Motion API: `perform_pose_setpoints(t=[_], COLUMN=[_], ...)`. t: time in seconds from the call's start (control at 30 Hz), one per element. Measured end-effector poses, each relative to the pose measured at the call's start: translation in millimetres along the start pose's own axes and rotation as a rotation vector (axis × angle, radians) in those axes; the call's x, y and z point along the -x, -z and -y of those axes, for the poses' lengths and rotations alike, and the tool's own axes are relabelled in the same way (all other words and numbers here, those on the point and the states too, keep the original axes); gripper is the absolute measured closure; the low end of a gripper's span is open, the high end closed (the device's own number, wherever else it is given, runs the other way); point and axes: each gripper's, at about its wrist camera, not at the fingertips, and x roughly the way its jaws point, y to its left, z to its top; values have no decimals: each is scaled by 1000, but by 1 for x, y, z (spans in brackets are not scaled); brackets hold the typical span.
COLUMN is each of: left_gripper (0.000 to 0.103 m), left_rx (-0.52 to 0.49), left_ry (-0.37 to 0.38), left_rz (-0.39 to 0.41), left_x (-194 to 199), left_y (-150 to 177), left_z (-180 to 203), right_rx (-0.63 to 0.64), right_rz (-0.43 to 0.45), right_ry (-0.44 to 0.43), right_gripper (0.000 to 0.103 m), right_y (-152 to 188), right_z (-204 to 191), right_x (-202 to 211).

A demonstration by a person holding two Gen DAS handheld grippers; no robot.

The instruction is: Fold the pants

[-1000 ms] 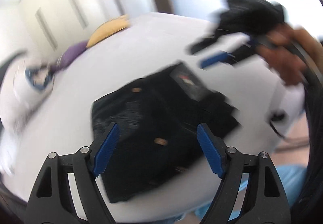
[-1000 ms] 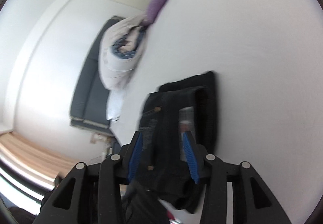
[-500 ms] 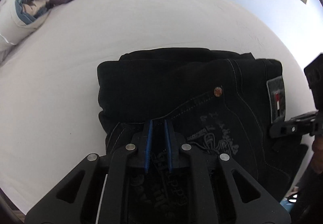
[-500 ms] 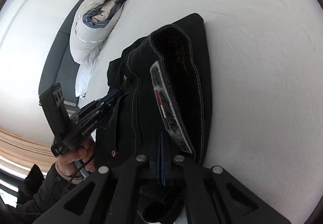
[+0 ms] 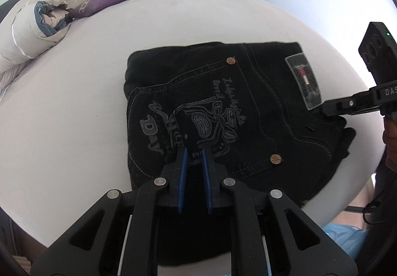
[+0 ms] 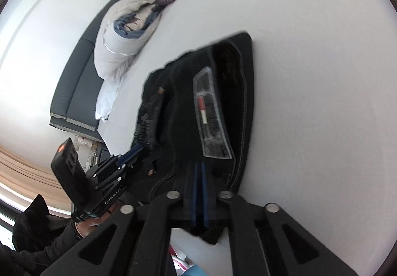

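Black denim, thick and heavy for cloth, makes the pants point(image 5: 223, 112), which lie as a folded bundle of several layers on the white bed point(image 5: 74, 107), toward its near edge, with the embroidered back pocket and the brand patch point(image 5: 302, 82) on top. The left gripper point(image 5: 193, 159) stands over the near edge of the bundle; its blue pads point(image 5: 183, 171) are drawn nearly together and pinch a fold of the dark cloth. The right gripper point(image 6: 200, 171) is at the waistband end, just under the patch; its jaws are opening at this moment, and the denim appears to be between them, though the blur there makes it hard to judge if the pads press on it. I think this material will handle softly but not loosely: it bends easily, yet the stacked layers are bulky and want to spring open, and the weight pulls down when the bundle is lifted from one side only. It is not slippery and not fragile. The best places to take hold seem to be the thick seams, the waistband and the folded edges, both ends together, so that the layers do not slide apart.
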Motion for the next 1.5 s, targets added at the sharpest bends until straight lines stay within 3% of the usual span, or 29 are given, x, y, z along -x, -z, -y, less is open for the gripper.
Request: perform_pose_setpoints(t=[0.03, 0.1, 0.17, 0.23, 0.27, 0.3, 0.43, 0.6, 0.7, 0.83, 0.9, 0.97, 1.13, 1.33, 1.5], left_gripper=[91, 91, 86, 50, 14, 7, 7, 8, 12, 21, 37, 44, 54, 66, 72], left_rx=[16, 66, 138, 207, 223, 230, 272, 334, 358, 313, 306, 305, 244, 148, 123], left_ry=[12, 32, 75, 122, 119, 123, 233, 286, 267, 227, 240, 244, 167, 59, 18], left_rz=[10, 58, 66, 31, 20, 15, -66, -154, -194, -218, -220, -224, -230, -228, -224], left_x=[9, 30, 37, 32, 33, 26, 3, -21, -41, -51, -53, -54, -51, -44, -39], left_y=[-2, -6, -12, -17, -18, -19, -24, -23, -23, -26, -29, -31, -38, -45, -48], left_z=[-3, -11, -30, -51, -58, -65, -79, -92, -94, -84, -77, -72, -48, -16, -5], right_rx=[-1, -33, -84, -139, -164, -178, -189, -233, -235, -204, -166, -136, -70, 19, 92], right_rz=[30, 78, 98, 66, 46, 29, 3, -30, -39, -40, -45, -48, -48, -18, 8], right_ry=[2, 8, 13, 28, 18, 9, 43, 43, 51, 78, 110, 131, 192, 276, 324], right_gripper=[73, 54, 50, 49, 48, 42, 41, 41, 41, 42, 43, 44, 62, 73, 81], right_y=[0, -2, -6, -10, -11, -11, -15, -31, -36, -45, -47, -49, -49, -45, -43], right_z=[-2, 5, 18, 28, 31, 32, 29, 29, 27, 18, 11, 4, -3, -19, -33], right_x=[9, 26, 32, 25, 19, 13, -6, -23, -30, -42, -49, -54, -58, -57, -54])
